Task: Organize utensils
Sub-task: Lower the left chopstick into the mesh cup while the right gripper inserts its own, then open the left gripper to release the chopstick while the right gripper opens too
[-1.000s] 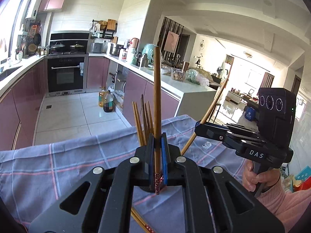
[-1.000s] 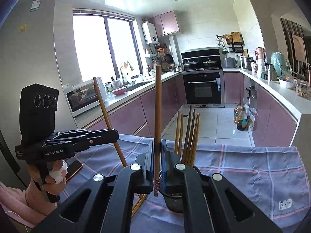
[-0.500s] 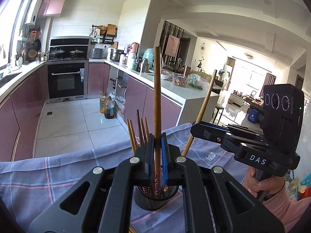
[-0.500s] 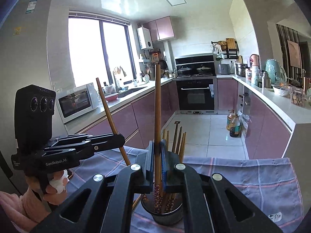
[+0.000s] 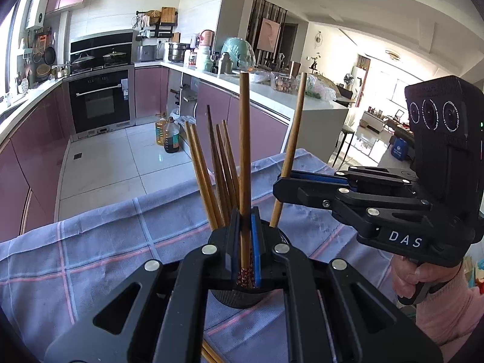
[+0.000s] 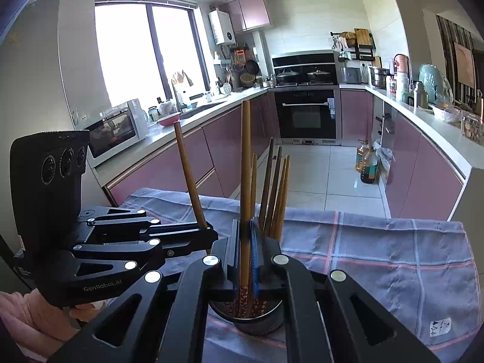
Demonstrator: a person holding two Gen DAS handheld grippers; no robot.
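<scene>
Left hand-held gripper (image 5: 244, 242) clamping a chopstick (image 5: 244, 151) upright over the holder (image 5: 239, 295), right hand-held gripper (image 6: 245, 248) pinching another (image 6: 245, 166), right one sitting at 3 o'clock

Straight ahead of my claws I'm looking down a galley kitchen: pale floor tiles (image 6: 326, 175), mauve cabinets (image 6: 169, 163) along both sides, a black oven (image 6: 305, 115) at the far end with pots on the hob above it. Off to the left of the right claw a big window (image 6: 145, 51) pours in daylight over the sink counter and a microwave (image 6: 115, 130). Right of the left claw, a white counter (image 5: 272, 90), then a bright living room (image 5: 381, 103) beyond.
</scene>
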